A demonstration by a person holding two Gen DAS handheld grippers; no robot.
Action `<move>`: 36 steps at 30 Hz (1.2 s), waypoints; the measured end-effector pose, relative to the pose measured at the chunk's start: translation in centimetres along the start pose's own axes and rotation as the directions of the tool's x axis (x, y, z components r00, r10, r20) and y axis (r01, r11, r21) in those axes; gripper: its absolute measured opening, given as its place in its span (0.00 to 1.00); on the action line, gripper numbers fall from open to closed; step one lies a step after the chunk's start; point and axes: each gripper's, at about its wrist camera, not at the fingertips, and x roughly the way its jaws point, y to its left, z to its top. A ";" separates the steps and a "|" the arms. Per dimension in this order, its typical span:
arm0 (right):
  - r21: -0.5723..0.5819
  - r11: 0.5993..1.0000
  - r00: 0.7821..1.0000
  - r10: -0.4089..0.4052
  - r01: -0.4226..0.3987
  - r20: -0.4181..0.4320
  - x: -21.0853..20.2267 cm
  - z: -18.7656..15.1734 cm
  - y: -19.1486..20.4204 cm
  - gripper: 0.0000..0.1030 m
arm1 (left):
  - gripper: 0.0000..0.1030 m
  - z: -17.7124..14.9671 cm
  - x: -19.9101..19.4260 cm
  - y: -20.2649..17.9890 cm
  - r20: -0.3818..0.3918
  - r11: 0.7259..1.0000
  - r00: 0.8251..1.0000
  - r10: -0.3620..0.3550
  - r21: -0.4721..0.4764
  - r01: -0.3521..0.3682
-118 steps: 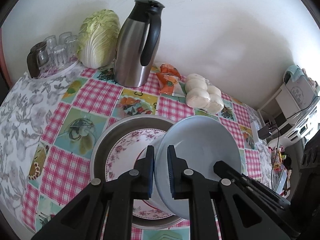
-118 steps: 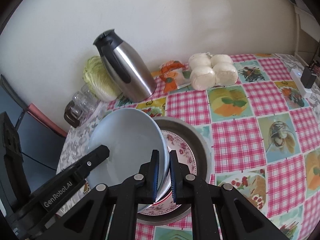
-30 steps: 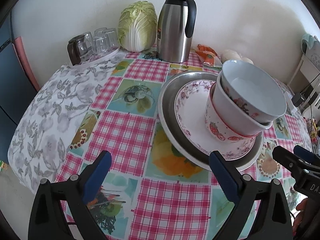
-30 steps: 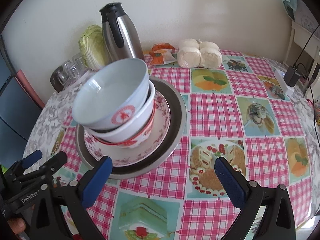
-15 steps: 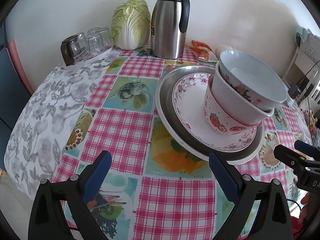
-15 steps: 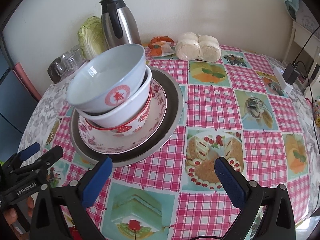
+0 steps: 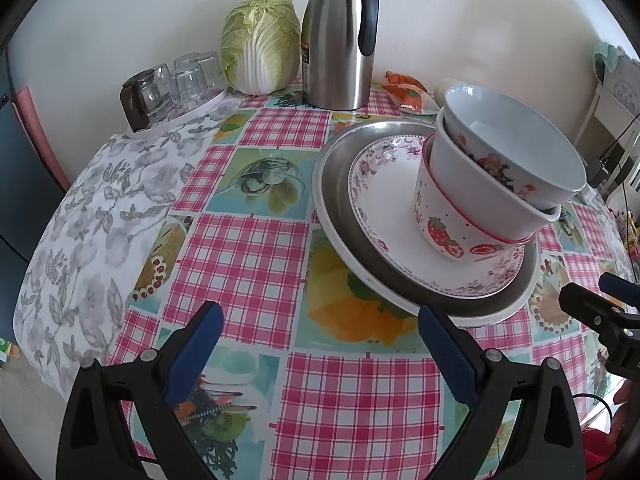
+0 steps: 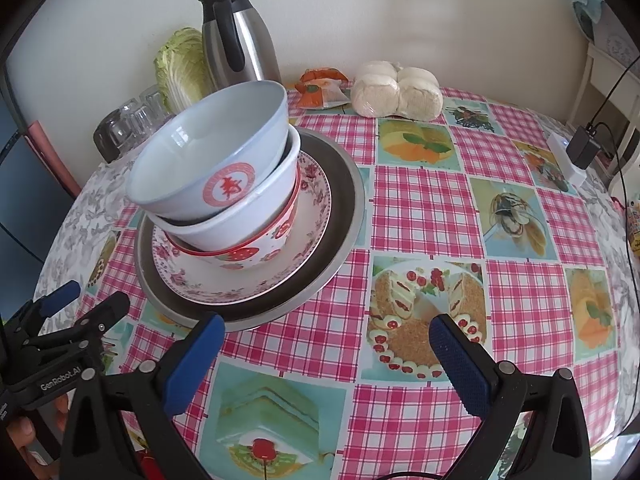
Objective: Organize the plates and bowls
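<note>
A stack stands on the table: a metal plate (image 7: 332,200) (image 8: 344,200) at the bottom, a floral plate (image 7: 384,184) (image 8: 312,200) on it, then a strawberry bowl (image 7: 440,224) (image 8: 272,248), a white bowl (image 7: 468,176) (image 8: 240,220) and a pale blue bowl (image 7: 520,148) (image 8: 208,152) with a red emblem on top, tilted. My left gripper (image 7: 318,342) is open and empty, in front of the stack. My right gripper (image 8: 326,344) is open and empty, near the table's front edge.
A steel thermos (image 7: 340,36) (image 8: 236,44), a cabbage (image 7: 260,56) (image 8: 180,64) and upturned glasses (image 7: 176,80) (image 8: 132,120) stand at the back by the wall. Bagged buns (image 8: 396,92) and an orange packet (image 8: 320,88) lie behind the stack. A charger and cable (image 8: 580,148) lie at the right edge.
Both grippers let go of the pale blue bowl, which now rests on the stack, and opened wide. Both have drawn back toward the table's front edge.
</note>
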 end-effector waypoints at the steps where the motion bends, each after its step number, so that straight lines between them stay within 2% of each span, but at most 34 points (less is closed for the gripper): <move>1: 0.000 1.000 1.000 -0.001 0.001 -0.002 0.0 0.0 0.0 1.00 | 0.95 0.0 0.0 0.0 -0.001 1.000 1.000 0.000 0.000 0.000; 31: -0.021 1.000 1.000 -0.013 0.012 -0.020 0.5 -0.1 -0.1 1.00 | 0.95 -0.1 0.1 -0.3 -0.005 1.000 1.000 0.016 0.027 -0.016; 36: -0.023 1.000 1.000 -0.014 0.013 -0.023 0.6 -0.1 -0.1 1.00 | 0.95 -0.2 0.3 -0.4 -0.013 0.999 0.999 0.041 0.035 -0.040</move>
